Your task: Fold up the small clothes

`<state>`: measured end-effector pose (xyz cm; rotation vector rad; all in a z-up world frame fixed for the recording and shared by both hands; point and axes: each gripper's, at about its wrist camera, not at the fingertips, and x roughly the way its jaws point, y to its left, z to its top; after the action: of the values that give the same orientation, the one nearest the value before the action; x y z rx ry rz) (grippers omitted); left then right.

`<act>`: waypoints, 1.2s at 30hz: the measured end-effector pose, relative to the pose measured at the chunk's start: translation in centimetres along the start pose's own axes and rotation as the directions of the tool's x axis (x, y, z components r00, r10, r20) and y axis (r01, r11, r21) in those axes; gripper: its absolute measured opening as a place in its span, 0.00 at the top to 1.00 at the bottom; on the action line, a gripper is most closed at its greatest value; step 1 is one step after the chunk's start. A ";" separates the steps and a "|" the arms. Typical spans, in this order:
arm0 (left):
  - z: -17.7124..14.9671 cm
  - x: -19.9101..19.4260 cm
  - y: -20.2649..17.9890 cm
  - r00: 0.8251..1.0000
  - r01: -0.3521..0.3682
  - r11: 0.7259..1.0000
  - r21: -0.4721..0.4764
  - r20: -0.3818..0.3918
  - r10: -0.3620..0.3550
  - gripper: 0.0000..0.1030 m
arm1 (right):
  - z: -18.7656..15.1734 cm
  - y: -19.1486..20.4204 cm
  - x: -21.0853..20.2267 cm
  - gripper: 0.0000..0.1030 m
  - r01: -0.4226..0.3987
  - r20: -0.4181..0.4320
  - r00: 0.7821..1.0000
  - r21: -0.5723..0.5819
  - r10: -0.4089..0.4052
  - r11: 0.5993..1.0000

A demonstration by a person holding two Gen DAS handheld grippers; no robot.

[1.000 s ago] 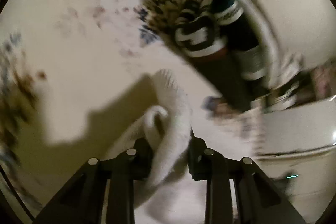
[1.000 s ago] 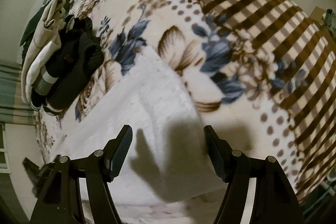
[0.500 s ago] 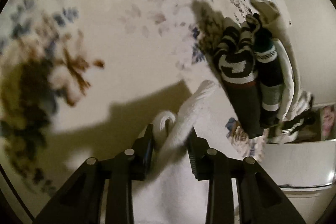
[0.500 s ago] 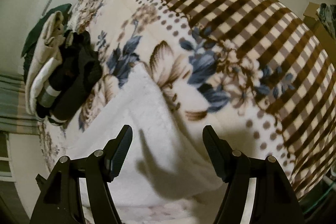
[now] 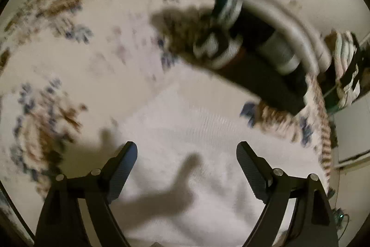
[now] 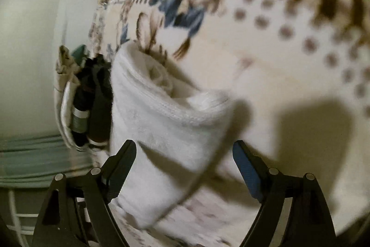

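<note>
- The left gripper (image 5: 186, 168) hangs over the bed with its two black fingers (image 5: 122, 168) spread wide and nothing caught between them.
- Below and just ahead of those fingers lies the white fluffy knitted garment (image 5: 198, 154), spread flat on the cream fleece blanket with blue and brown flowers (image 5: 76, 57); the fingers' shadow falls across the cloth.
- Whether the left fingertips touch the cloth I cannot tell; the view is blurred.
- The right gripper (image 6: 184, 163) is likewise gaping, jaws far apart and gripping nothing.
- From the right wrist camera the white garment (image 6: 161, 122) shows folded over on itself, a rolled edge with its layers open toward the top, lying on the blanket (image 6: 277, 75) between and ahead of the fingers, nearer the left one.
- Just beyond the garment, at the blanket's edge, sits a pile of dark and striped folded clothes (image 6: 92, 103) against beige cloth; the same pile (image 5: 259, 57) lies past the garment's far side in the left view.
</note>
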<state>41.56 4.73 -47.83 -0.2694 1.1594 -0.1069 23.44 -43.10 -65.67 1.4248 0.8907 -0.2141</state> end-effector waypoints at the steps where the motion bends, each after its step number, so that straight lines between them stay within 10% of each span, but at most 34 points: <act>1: -0.4 1.8 0.3 0.999 -0.028 1.000 0.008 -0.035 0.028 0.15 | -0.1 -0.1 0.6 0.15 -0.015 0.010 1.000 0.001 0.015 1.000; 17: -0.8 4.3 3.7 0.997 -0.019 0.999 -0.044 -0.082 0.015 0.09 | 1.1 1.0 5.5 0.14 -0.314 0.186 0.935 0.045 0.301 0.948; 21: -0.8 4.2 4.0 0.997 -0.008 0.999 -0.053 -0.080 0.004 0.09 | 1.4 1.1 6.4 0.25 -0.278 0.185 0.946 0.034 0.267 0.960; 23: -0.8 4.2 4.1 0.997 -0.005 0.998 -0.056 -0.080 0.001 0.09 | 1.4 1.5 6.2 0.64 -0.235 0.183 0.957 0.023 0.227 0.972; 31: -0.8 3.0 5.4 0.997 0.035 0.993 -0.110 -0.068 -0.043 0.09 | -0.2 7.9 3.0 0.69 -0.039 0.257 0.964 -0.099 0.063 0.994; 36: -1.4 -0.6 7.6 0.998 0.045 0.985 -0.165 -0.024 -0.050 0.09 | -4.6 17.5 1.9 0.69 0.174 0.316 0.947 -0.369 -0.053 0.913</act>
<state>39.61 11.91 -49.83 -0.4429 1.1917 -0.0573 33.74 -34.91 -53.07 0.9348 0.7159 -0.3130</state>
